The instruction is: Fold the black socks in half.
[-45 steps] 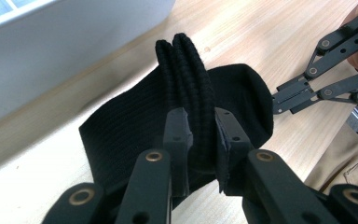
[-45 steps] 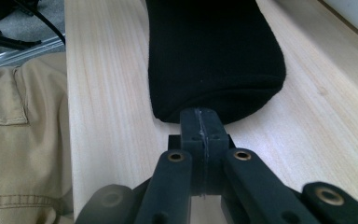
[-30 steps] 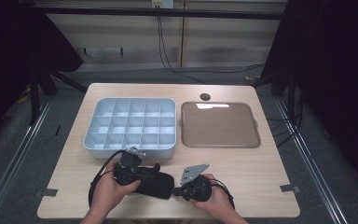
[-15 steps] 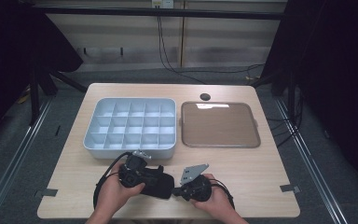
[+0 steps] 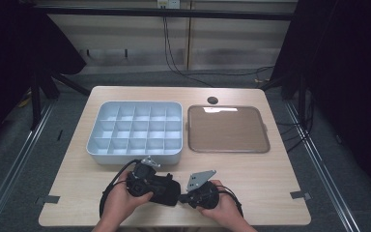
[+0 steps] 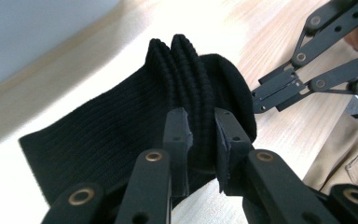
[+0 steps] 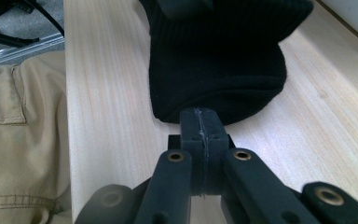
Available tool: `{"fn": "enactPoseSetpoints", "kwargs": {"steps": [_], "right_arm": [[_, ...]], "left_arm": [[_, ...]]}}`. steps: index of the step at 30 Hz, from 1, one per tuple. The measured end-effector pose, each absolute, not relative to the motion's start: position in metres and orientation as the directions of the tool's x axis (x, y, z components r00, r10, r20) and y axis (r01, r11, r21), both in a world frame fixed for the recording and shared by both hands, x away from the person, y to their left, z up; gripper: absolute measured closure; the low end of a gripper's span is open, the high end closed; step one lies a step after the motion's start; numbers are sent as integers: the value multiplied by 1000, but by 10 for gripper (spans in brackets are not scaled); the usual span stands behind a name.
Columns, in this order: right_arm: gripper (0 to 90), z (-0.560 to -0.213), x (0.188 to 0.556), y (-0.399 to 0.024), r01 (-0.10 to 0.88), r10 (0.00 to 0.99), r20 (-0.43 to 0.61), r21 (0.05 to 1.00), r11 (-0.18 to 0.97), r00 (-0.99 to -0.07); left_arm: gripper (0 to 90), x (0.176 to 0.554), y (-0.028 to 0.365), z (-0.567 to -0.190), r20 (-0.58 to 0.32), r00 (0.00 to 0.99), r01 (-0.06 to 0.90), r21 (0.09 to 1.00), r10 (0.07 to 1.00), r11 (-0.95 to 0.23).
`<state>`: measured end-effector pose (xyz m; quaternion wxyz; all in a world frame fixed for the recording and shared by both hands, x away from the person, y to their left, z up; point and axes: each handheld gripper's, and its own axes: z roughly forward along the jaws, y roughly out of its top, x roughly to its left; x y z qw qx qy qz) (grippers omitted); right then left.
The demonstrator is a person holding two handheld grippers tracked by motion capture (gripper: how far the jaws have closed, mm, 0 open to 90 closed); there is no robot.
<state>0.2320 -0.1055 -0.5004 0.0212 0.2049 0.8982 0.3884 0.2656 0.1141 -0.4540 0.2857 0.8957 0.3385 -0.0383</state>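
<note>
A black ribbed sock (image 5: 166,193) lies near the table's front edge, between my two grippers. My left gripper (image 5: 159,186) comes at it from the left and is shut on a raised fold of the sock (image 6: 121,116); in the left gripper view (image 6: 200,126) the ribbed cloth bunches up between the two pads. My right gripper (image 5: 181,197) points left at the sock's other end. Its jaws (image 7: 201,121) are pressed flat together, tips right at the rounded edge of the sock (image 7: 214,60). Whether they pinch any cloth there I cannot tell. The right gripper (image 6: 258,95) also reaches in at the right of the left gripper view.
A pale blue compartment box (image 5: 135,151) stands behind the grippers at the left. A brown flat tray (image 5: 229,130) lies beside it at the right, with a small dark round thing (image 5: 212,100) behind it. The person's beige trousers (image 7: 18,116) show past the table's front edge.
My left hand has shifted slightly to the right with the sock, closer to the right gripper. The right hand has stayed put.
</note>
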Motion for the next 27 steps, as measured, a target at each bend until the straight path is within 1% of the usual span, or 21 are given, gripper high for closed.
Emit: {"fn": "enactPoseSetpoints", "kwargs": {"steps": [4,14,20,27], "right_arm": [[900,-500,232,-105,352,386,122,707,613,-915],[900,-501,232,-106,341,377,113,709,618,-919],[900,-500,232,-106,353,385,122,704,616,-915],[900,-500,232,-106,341,378,112,707,620,-919]], "left_arm": [[763,265,112,-457,-250,779,616,476,575,-628],[735,264,110,-462,-259,787,610,466,560,-641],[728,262,111,-461,-270,772,626,477,575,-617],[726,260,109,-462,-266,782,616,474,564,-630]]}}
